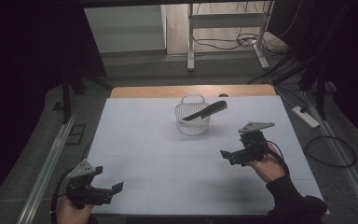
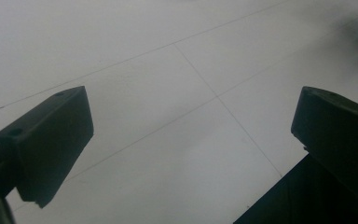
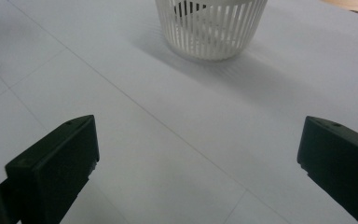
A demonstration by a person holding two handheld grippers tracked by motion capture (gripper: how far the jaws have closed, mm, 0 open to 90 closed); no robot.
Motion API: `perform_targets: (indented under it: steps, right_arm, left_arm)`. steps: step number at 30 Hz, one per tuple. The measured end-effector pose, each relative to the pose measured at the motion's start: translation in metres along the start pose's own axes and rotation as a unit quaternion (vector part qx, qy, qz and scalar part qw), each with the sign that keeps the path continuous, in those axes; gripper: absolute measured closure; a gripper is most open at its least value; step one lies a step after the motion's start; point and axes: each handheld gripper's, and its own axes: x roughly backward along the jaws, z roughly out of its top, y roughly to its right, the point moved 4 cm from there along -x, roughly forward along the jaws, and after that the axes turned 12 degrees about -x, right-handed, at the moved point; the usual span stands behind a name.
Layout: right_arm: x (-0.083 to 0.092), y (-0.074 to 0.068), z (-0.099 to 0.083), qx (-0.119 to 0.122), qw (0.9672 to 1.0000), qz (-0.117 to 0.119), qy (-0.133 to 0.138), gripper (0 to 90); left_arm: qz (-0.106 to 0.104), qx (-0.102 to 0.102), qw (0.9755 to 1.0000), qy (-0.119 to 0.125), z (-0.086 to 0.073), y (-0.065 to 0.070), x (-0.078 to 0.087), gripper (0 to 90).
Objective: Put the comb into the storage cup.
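Note:
A white slatted basket (image 1: 193, 122) stands upright on the white table (image 1: 140, 140), toward the far middle. A black comb (image 1: 208, 111) leans in it, its upper end sticking out over the right rim. My right gripper (image 1: 227, 157) hovers in front of and to the right of the basket, open with nothing in it. In the right gripper view the basket (image 3: 212, 28) sits ahead of the wide-apart jaws (image 3: 198, 154). My left gripper (image 1: 115, 191) is at the near left corner, open and empty. Bare table shows between its jaws (image 2: 191, 140).
A wooden strip (image 1: 191, 90) runs along the table's far edge. On the floor to the right lie a white power strip (image 1: 306, 116) and a looped cable (image 1: 331, 151). A metal frame (image 1: 226, 32) stands behind the table. Dark curtains hang on both sides.

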Motion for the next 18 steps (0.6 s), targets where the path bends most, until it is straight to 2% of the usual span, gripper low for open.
perform_targets:
  steps: [10, 18]
  right_arm:
    - [0.011, -0.001, -0.011, 0.004, 1.0000, 0.005, 0.001, 0.0]
    - [0.020, 0.006, -0.020, -0.014, 0.9999, 0.004, 0.004, 0.0]
  left_arm:
    - [0.000, 0.001, 1.0000, 0.000, 0.000, 0.000, 0.000, 0.0]
    - [0.001, 0.003, 1.0000, 0.000, 0.000, 0.000, 0.000, 0.0]
